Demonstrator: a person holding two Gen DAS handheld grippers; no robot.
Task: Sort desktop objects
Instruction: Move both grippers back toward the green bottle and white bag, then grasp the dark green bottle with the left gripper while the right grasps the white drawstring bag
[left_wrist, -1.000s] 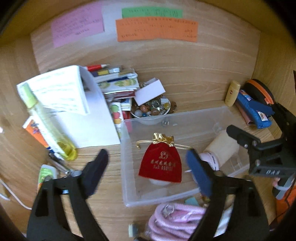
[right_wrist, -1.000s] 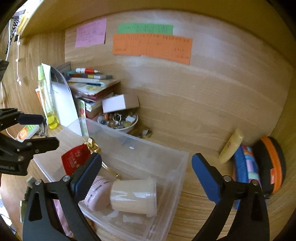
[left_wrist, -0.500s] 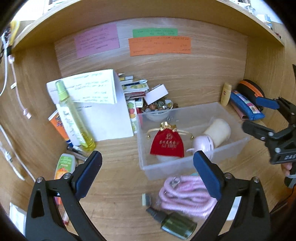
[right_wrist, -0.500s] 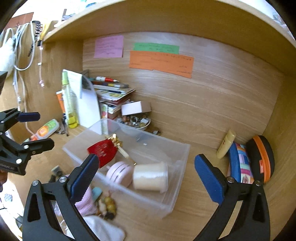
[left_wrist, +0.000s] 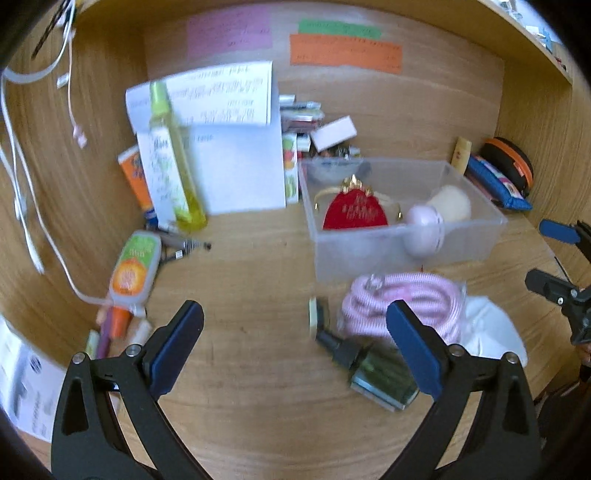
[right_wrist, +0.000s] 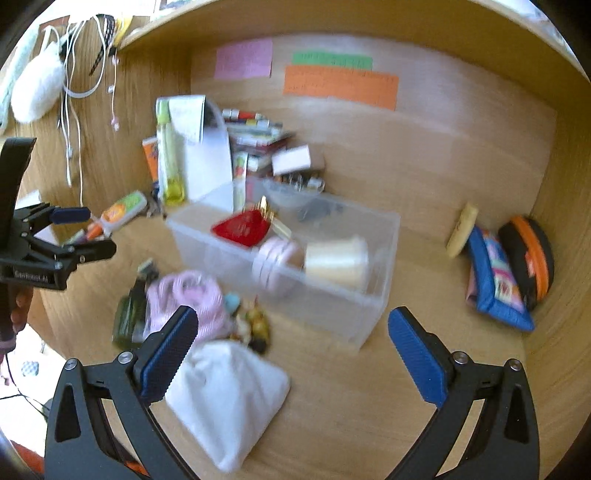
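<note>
Black gripper (left_wrist: 294, 339) frames, blue pads, apparently silver screws.

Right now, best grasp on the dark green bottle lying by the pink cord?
Probably the dark green bottle body, across its flat sides, from above. It lies on its side, cap toward the bin, pink cord against its far side. Left gripper is open nearby.

Clear bin (left_wrist: 406, 254) with red pouch (left_wrist: 355, 214), pink coil (left_wrist: 402, 302) beside.

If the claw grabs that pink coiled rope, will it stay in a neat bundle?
Probably not. The pink coiled rope lies in loose loops, so it looks floppy and may unravel or dangle. It seems light, and could drag the small trinkets touching it.
</note>
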